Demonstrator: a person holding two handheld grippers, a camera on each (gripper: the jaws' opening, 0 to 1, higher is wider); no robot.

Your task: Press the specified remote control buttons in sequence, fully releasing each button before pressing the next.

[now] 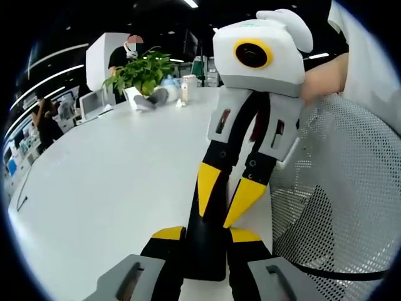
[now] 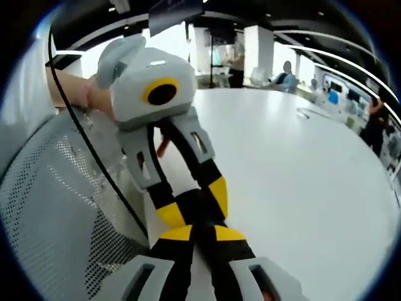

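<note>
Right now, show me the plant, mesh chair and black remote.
plant (image 1: 143, 70), left gripper view, its leaves
mesh chair (image 1: 351, 175), left gripper view, its backrest
black remote (image 1: 204, 251), left gripper view, its body

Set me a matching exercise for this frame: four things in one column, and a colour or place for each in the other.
Things:
1. plant
2. chair
3. remote
4. table

Descriptions:
a. black, between yellow-tipped jaws
b. pale mesh, at the table's edge
c. green, at the far side of the table
d. plain white top

Pairs: 1-c; 2-b; 3-a; 4-d
</note>
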